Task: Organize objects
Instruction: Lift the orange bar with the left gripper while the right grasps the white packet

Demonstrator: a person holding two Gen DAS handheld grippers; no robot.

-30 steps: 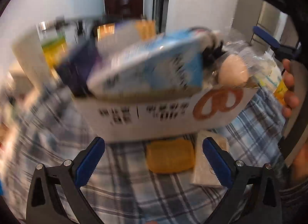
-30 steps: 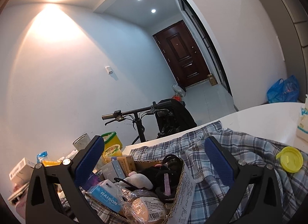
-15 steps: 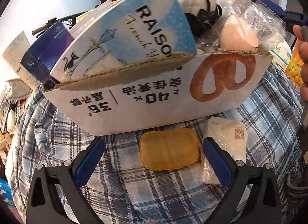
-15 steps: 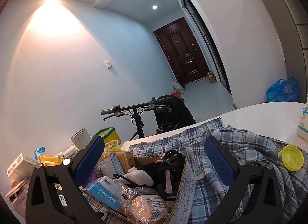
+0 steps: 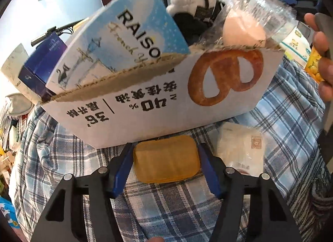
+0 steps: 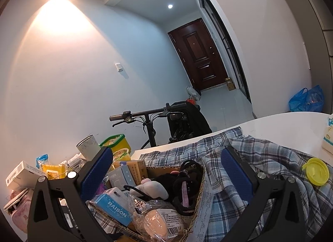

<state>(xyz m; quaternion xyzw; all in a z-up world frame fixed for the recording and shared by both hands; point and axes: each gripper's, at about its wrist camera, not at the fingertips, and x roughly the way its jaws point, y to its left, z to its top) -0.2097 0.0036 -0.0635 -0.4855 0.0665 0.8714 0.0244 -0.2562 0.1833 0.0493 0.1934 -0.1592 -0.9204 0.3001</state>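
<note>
A: Left gripper (image 5: 166,158) clamped on yellow pouch (image 5: 165,159), blue fingers (image 5: 122,171) pressed against both short ends. Pouch flat on plaid cloth (image 5: 177,206), long axis running across the view, fingertip to fingertip. Straight ahead of the fingers, almost touching the white wall of the cardboard box (image 5: 162,100).

B: Right gripper (image 6: 166,171)?

A: Spread wide, nothing between. Hovering over the far side of the same box, pointing across its contents toward the hallway. Well apart from the pouch, so left hand clearly the nearer one.

B: Neighbours?

A: White sachet (image 5: 239,148) just beside the pouch on its right, close to the right finger. Blue RAISON carton (image 5: 124,40) and bagged pink ball (image 5: 243,30) sticking out of the box top. Yellow lid (image 6: 315,171) alone on the cloth further off.

B: Next move?

A: Probably lift and drop into the box. Box wall rising directly in front, so pouch likely needs to go up before going forward. Box crowded, free slot hard to make out. Soft pouch, might sag or buckle under an end-to-end squeeze
</note>
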